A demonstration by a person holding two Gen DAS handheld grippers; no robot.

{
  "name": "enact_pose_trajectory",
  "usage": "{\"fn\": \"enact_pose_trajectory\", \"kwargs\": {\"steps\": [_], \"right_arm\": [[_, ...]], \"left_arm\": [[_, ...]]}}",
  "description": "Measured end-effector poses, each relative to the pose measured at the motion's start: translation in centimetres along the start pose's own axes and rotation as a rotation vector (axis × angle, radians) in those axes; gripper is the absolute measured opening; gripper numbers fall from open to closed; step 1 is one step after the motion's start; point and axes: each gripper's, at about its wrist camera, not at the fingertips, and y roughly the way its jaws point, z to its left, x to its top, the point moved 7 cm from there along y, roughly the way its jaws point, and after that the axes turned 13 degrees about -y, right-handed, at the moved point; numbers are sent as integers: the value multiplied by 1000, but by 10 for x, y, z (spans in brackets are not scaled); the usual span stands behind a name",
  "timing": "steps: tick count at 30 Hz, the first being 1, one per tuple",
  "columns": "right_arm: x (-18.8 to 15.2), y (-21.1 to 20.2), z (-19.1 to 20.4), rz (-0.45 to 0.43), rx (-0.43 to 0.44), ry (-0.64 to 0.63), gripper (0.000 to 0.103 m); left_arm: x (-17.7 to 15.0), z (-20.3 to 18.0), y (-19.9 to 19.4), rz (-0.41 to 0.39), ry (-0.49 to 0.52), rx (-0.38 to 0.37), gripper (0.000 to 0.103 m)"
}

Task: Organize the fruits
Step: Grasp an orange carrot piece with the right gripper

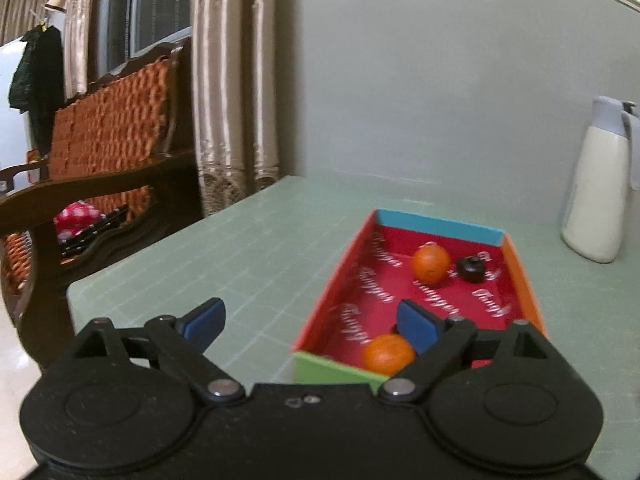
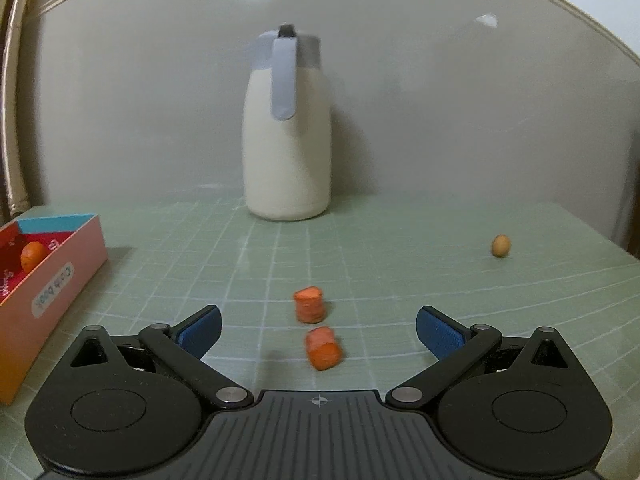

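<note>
Green gridded matting covers the bench (image 1: 256,248) I am working over. On my left camera, a wooden armchair (image 1: 108,152) with orange weave stands past the bench's left edge, its seat cut off by the frame. The left hand-held gripper (image 1: 310,326) stands wide with nothing between its blue pads; its right pad (image 1: 416,326) overlaps the near orange (image 1: 387,354), hiding part of it. That orange lies in the red-lined box (image 1: 524,292) with a second orange (image 1: 431,264) and a dark fruit (image 1: 471,269) too blurred to name. A white jug (image 1: 596,192) is clipped at the right edge.

On my right camera, the box is cut by the left border. The right hand-held gripper (image 2: 318,330) is also wide and empty, with two smeared orange chunks (image 2: 316,330) on the mat between its pads. A small tan fruit (image 2: 500,245) sits far right.
</note>
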Motion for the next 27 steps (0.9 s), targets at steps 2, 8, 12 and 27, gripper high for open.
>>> {"fn": "enact_pose_trajectory", "kwargs": {"steps": [2,8,12,27], "right_arm": [[1,6,2,15,3,-8,102],[-7,23,-1,111,26,23,57],[-11,35,-4,163,41,69,57],[-6,29,23,112,72,-28,20]], "left_arm": [[-1,10,1,7,-16,12,86],[-1,40,-3,14,-72,57,87],[-2,53,-7,18,-87,77,87],[-5,69,-14,25,-122,95,89]]}}
